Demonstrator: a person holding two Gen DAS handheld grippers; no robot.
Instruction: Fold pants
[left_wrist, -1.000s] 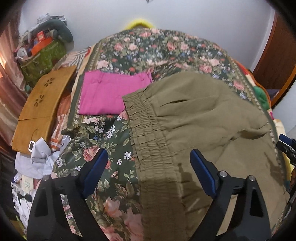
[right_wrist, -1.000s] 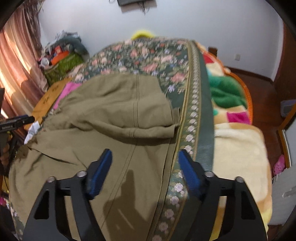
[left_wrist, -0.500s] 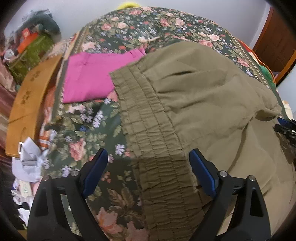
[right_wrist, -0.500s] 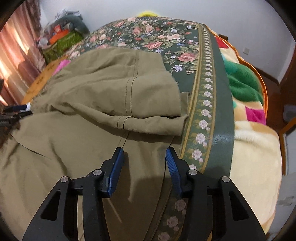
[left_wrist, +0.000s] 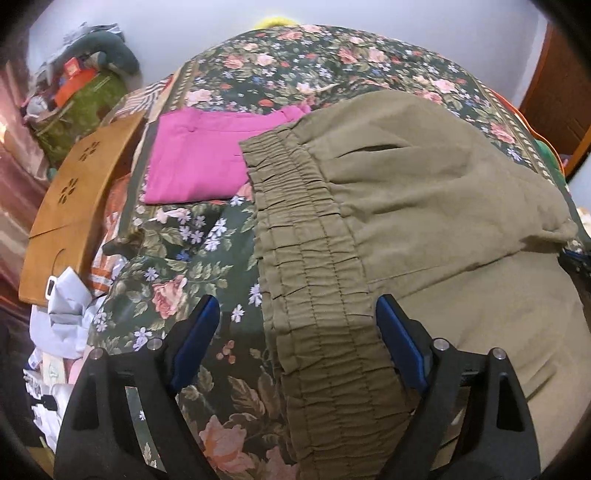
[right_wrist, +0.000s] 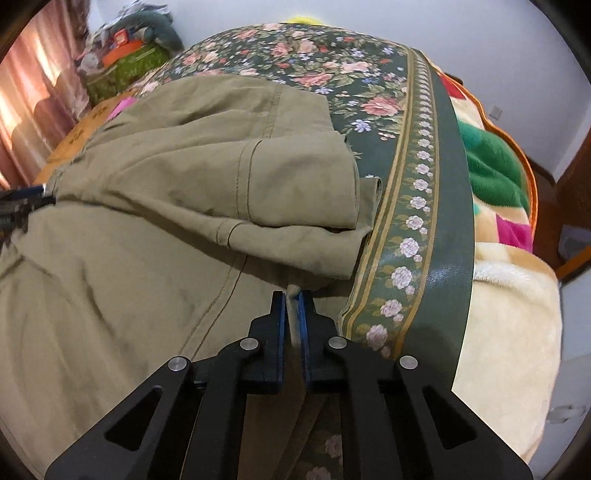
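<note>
Olive pants (left_wrist: 424, 192) lie spread on a floral bedspread (left_wrist: 177, 266), one part folded over itself. Their elastic waistband (left_wrist: 314, 258) runs between the blue pads of my left gripper (left_wrist: 295, 301). Those jaws stand wide and are closing, with neither pad pressing on the cloth. In the right wrist view the pants (right_wrist: 184, 184) fill the left half. My right gripper (right_wrist: 294, 293) is shut on a pinch of the pants' edge beside the bedspread's flowered border (right_wrist: 413, 221).
A folded pink garment (left_wrist: 199, 162) lies just beyond the waistband. A wooden board (left_wrist: 74, 199) and crumpled white cloth (left_wrist: 66, 314) sit off the bed's left side. A cream and coloured blanket (right_wrist: 509, 332) hangs on the right. Bags are piled by the far wall (left_wrist: 85, 92).
The right jaws have closed from wide apart onto the pants' edge. Both grippers have sunk closer to the pants. The left jaws still straddle the waistband.
</note>
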